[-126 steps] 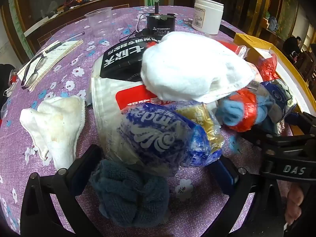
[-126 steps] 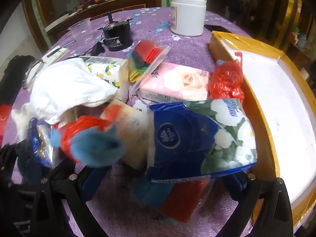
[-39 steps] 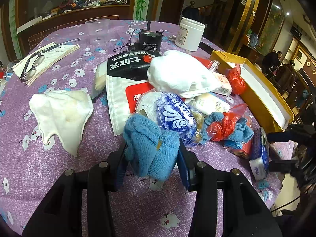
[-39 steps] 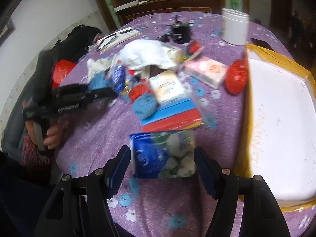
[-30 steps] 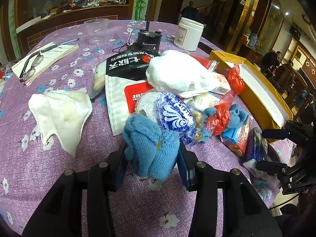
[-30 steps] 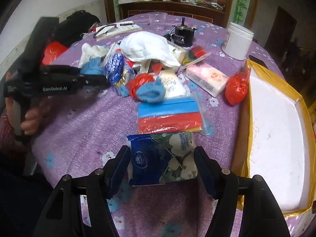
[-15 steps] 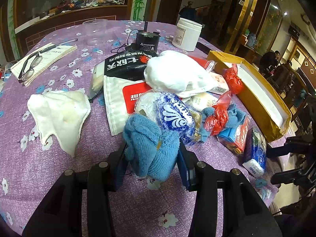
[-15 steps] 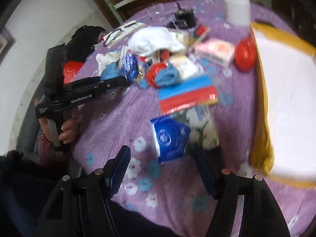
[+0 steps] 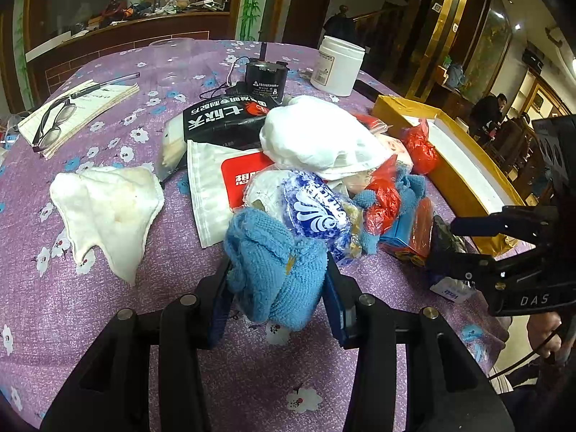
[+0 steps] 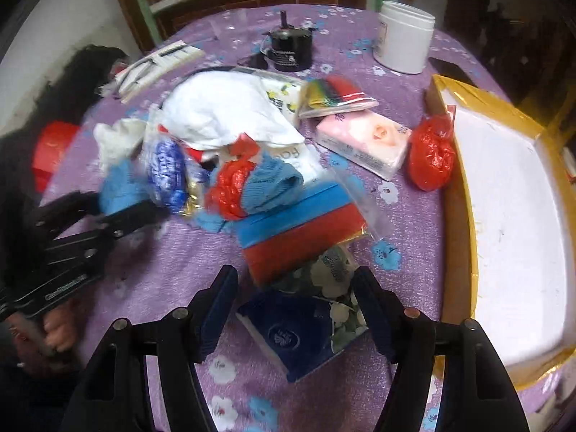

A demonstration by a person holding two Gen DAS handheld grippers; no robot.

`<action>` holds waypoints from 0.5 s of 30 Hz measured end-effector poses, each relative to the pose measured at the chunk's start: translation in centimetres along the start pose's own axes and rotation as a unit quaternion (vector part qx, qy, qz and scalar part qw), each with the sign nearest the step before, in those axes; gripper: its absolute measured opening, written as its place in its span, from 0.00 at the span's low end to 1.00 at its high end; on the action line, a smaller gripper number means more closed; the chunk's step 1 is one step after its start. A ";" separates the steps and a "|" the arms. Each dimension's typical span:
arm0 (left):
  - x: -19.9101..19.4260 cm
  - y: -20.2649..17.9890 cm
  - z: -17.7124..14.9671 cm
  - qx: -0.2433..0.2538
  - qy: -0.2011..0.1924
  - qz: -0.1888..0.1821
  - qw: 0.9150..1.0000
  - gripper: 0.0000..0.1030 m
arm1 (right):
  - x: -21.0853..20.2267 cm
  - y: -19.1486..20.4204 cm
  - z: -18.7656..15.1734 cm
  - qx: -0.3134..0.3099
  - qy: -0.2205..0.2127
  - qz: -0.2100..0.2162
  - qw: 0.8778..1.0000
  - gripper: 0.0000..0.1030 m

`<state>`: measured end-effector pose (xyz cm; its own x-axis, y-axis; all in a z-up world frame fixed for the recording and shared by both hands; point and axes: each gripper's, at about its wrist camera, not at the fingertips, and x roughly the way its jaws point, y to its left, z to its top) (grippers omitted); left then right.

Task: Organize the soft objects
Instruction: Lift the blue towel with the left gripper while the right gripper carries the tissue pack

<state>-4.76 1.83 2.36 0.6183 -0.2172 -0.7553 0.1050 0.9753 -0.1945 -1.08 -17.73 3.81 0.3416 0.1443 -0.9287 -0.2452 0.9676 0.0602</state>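
Left hand-held gripper [image 9: 277,284]: clamped on a blue knitted cloth [image 9: 275,270], held at the near edge of the heap on the counter [image 9: 108,324].

Right hand-held gripper [image 10: 295,309]: a blue flowered tissue pack [image 10: 306,327] sits tilted between its fingers; the right pad touches the pack, the left stands just apart; whether it grips cannot be told.

Landmark, yellow box [image 10: 511,223]: the tissue pack lies just beside its near left wall; the blue cloth is well apart from it, across the heap.
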 end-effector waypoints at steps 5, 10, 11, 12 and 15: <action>0.0 -0.2 0.0 0.004 0.000 0.000 1.000 0.42 | -1.6 -2.6 -1.5 0.061 -0.003 0.031 0.998 0.67; -0.1 -0.3 0.0 0.005 -0.002 0.001 1.000 0.42 | -1.4 -5.0 -2.8 0.153 0.022 0.072 0.985 0.67; -0.1 -0.2 0.0 0.004 -0.003 0.000 1.000 0.42 | -1.3 -5.1 -2.9 0.161 0.021 0.066 0.984 0.67; -0.2 -0.2 0.0 0.004 -0.003 -0.001 1.000 0.42 | -1.1 -5.3 -2.7 0.172 0.023 0.063 0.983 0.67; -0.2 -0.2 -0.1 0.004 -0.003 -0.002 1.000 0.42 | 0.1 -5.3 -2.1 0.200 0.033 0.067 0.977 0.69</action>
<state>-4.96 1.70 2.52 0.6227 -0.2216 -0.7504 0.1144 0.9745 -0.1929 -1.61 -23.27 2.62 0.2688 0.2743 -0.9233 0.0955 0.9463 0.3089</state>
